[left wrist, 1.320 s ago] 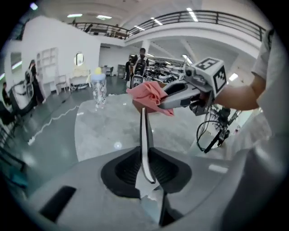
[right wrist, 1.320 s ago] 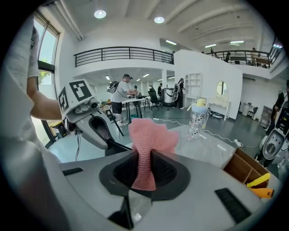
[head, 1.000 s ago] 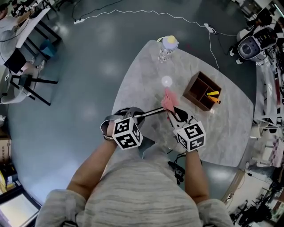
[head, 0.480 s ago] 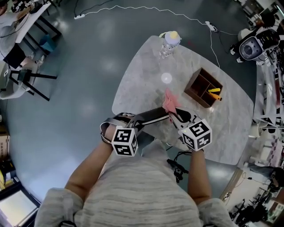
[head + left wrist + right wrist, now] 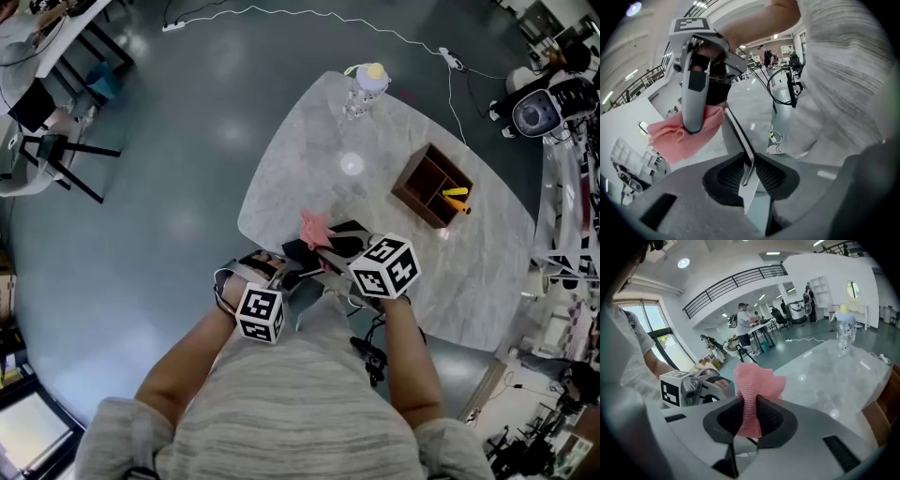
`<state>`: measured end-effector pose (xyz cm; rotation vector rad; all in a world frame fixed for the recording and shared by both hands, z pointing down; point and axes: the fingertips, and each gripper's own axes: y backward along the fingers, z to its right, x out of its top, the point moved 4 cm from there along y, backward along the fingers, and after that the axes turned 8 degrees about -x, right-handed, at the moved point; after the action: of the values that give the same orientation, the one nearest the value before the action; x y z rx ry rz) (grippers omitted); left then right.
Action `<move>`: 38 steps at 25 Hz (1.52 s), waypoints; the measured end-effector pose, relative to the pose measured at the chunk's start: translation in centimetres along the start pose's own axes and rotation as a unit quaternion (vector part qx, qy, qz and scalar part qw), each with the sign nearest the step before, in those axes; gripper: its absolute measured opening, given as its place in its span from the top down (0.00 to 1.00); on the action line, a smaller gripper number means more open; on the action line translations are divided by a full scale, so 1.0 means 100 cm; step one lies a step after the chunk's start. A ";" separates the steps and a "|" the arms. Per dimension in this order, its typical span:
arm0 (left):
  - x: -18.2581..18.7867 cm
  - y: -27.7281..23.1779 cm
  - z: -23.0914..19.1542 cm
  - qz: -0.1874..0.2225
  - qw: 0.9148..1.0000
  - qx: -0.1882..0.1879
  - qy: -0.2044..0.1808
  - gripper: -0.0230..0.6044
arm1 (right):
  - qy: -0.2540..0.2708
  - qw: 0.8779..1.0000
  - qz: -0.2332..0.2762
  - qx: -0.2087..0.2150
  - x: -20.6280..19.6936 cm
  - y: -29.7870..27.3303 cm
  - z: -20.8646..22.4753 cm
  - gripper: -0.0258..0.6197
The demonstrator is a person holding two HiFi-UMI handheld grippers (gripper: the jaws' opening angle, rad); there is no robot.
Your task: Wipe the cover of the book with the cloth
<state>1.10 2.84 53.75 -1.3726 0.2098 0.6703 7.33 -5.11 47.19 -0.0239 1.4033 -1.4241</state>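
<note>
A grey floor (image 5: 169, 187) fills the left and far parts of the head view. A pale marble table (image 5: 309, 141) sits in the middle. A person in a grey jumper (image 5: 300, 403) stands at its near edge, seen from above.

Far right on the table is a wooden box (image 5: 431, 192). A bottle (image 5: 366, 86) stands at the far edge.

The book (image 5: 739, 138) is thin and dark-covered. It is held in the air just in front of the person, near the table's near edge.

The left gripper (image 5: 749, 174) has the book's near edge between its pads. The pads touch the book, but the jaws are easing open a little.

The right gripper (image 5: 750, 420) is clamped on a bunched pink cloth (image 5: 757, 383). The free end of the cloth fans out beyond the jaws. In the left gripper view the cloth rests against the book's cover.

A second ago the cloth and right gripper were at the book's right end, well apart from the left gripper. The cloth has now travelled left along the book and sits near the left gripper.

This looks like one wiping stroke across the cover, at or near its end. The loosening left grip may let the book slip.
</note>
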 end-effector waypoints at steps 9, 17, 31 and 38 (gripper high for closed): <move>-0.007 -0.016 0.023 -0.017 1.000 0.001 -0.018 0.84 | -0.051 0.983 -0.163 0.060 -0.046 -0.073 -0.019 0.87; -0.006 -0.018 0.030 -0.021 1.000 -0.019 -0.003 0.84 | -0.025 0.980 -0.196 0.027 -0.070 -0.081 -0.006 0.87; -0.007 -0.020 0.030 -0.027 0.999 -0.025 -0.007 0.84 | -0.067 0.969 -0.210 -0.109 -0.108 -0.013 0.088 0.87; -0.006 -0.023 0.034 -0.035 0.998 -0.042 -0.021 0.84 | -0.063 0.959 -0.229 -0.155 -0.110 -0.020 0.119 0.87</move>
<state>1.04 5.80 56.71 -1.4384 0.1006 0.6541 18.35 -6.77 59.12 -0.6695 1.5639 -1.5224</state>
